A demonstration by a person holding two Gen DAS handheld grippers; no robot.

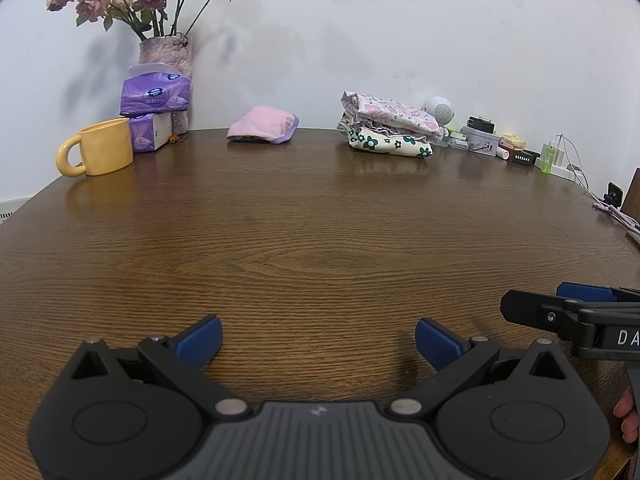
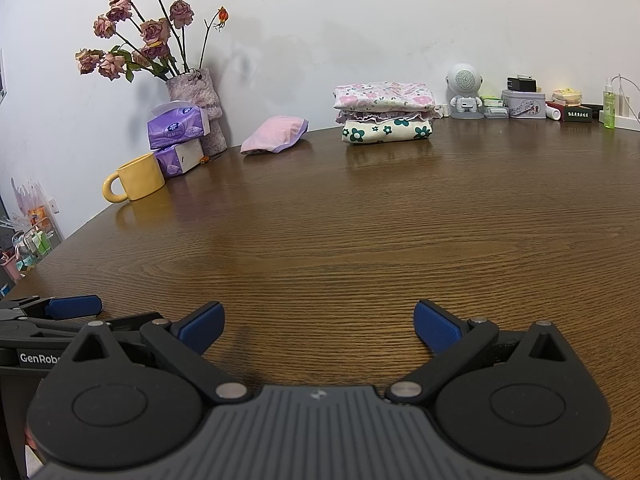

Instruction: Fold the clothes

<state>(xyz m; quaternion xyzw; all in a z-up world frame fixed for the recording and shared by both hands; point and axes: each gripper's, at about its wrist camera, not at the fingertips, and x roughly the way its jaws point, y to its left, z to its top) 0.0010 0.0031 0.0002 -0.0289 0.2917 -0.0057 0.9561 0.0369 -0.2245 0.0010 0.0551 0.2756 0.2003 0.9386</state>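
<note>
Folded clothes (image 2: 386, 114): a neat stack at the far edge of the tabletop (image 2: 340, 240), against the white wall — pink-flowered cloth on top, a frilled layer between, cream cloth with dark green flowers at the bottom.
Long axis: the stack runs sideways along the wall, lying flat, folded edges facing the cameras.
Pink bundle (image 2: 276, 135): a loosely folded pink and lilac piece left of the stack, near but apart from it.
Left tongs (image 1: 318, 344): spread wide over bare wood at the near edge, blue pads gripping nothing.
Right tongs (image 2: 318, 326): also spread wide and empty, just beside the left pair.
Left side of the tabletop: yellow mug (image 2: 136, 178), two purple tissue packs (image 2: 178, 140), vase of dried roses (image 2: 200, 100).
Right of the stack: small white robot-shaped speaker (image 2: 464, 90).
</note>
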